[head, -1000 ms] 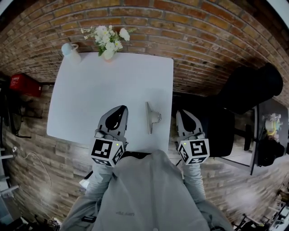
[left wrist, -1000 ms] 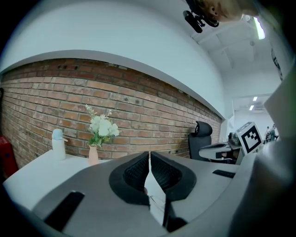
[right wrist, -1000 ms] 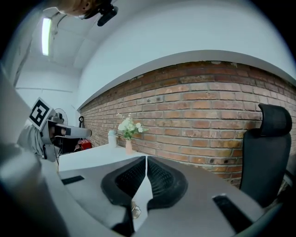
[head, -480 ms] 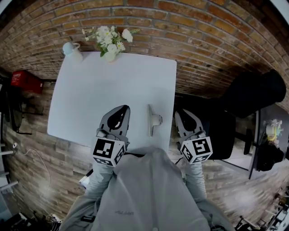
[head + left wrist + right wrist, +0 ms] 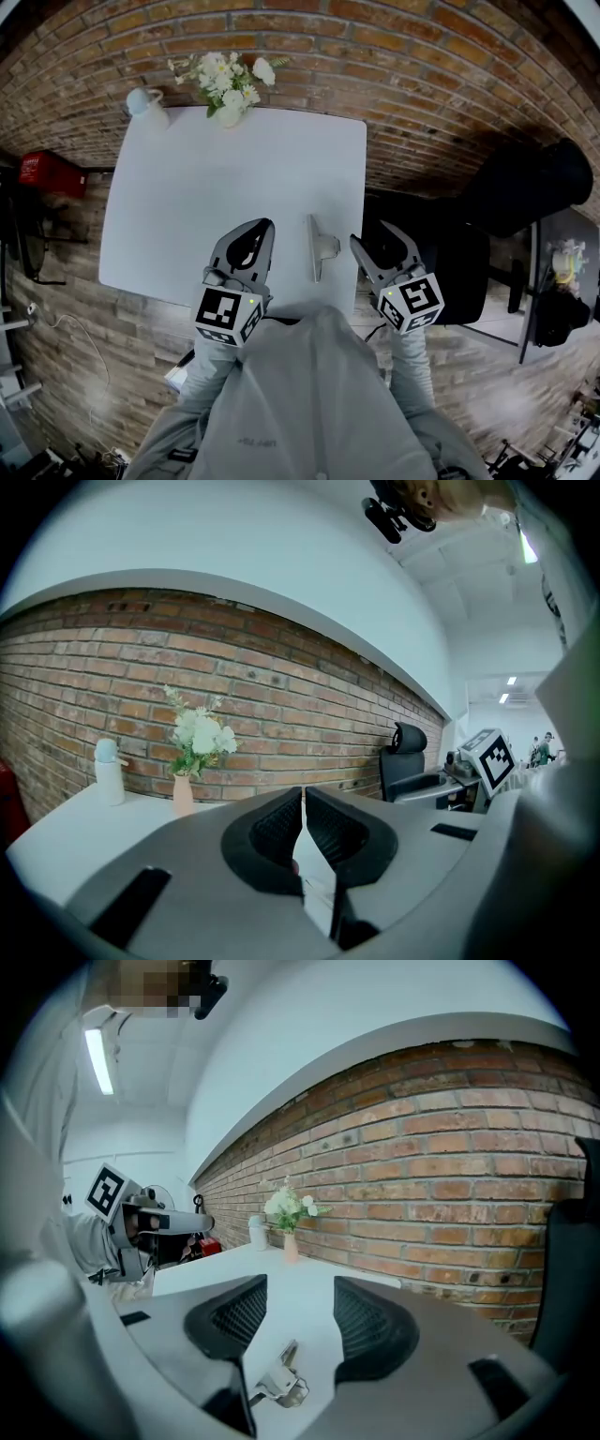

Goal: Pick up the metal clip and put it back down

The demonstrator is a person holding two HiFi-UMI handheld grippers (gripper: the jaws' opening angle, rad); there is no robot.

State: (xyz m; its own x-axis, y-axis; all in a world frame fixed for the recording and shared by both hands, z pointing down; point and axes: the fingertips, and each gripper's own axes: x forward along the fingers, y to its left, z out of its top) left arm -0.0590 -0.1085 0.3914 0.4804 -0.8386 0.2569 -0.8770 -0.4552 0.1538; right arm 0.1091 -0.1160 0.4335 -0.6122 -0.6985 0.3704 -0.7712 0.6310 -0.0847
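Note:
A metal clip [image 5: 319,248] lies on the white table [image 5: 225,178] near its front right corner. It also shows low in the right gripper view [image 5: 280,1379], lying on the table below and ahead of the jaws. My right gripper [image 5: 378,236] hangs just off the table's right edge, beside the clip and apart from it. Its jaws are opening [image 5: 300,1288] with nothing between them. My left gripper [image 5: 253,231] hovers over the front of the table, left of the clip. Its jaws are shut [image 5: 304,795] and empty.
A vase of white flowers [image 5: 228,84] and a white bottle [image 5: 145,105] stand at the table's far edge against the brick wall. A black office chair [image 5: 525,187] is to the right, a red box [image 5: 52,173] to the left.
The right gripper's jaws have spread apart and it has turned slightly toward the clip. The clip and the left gripper have stayed where they were.

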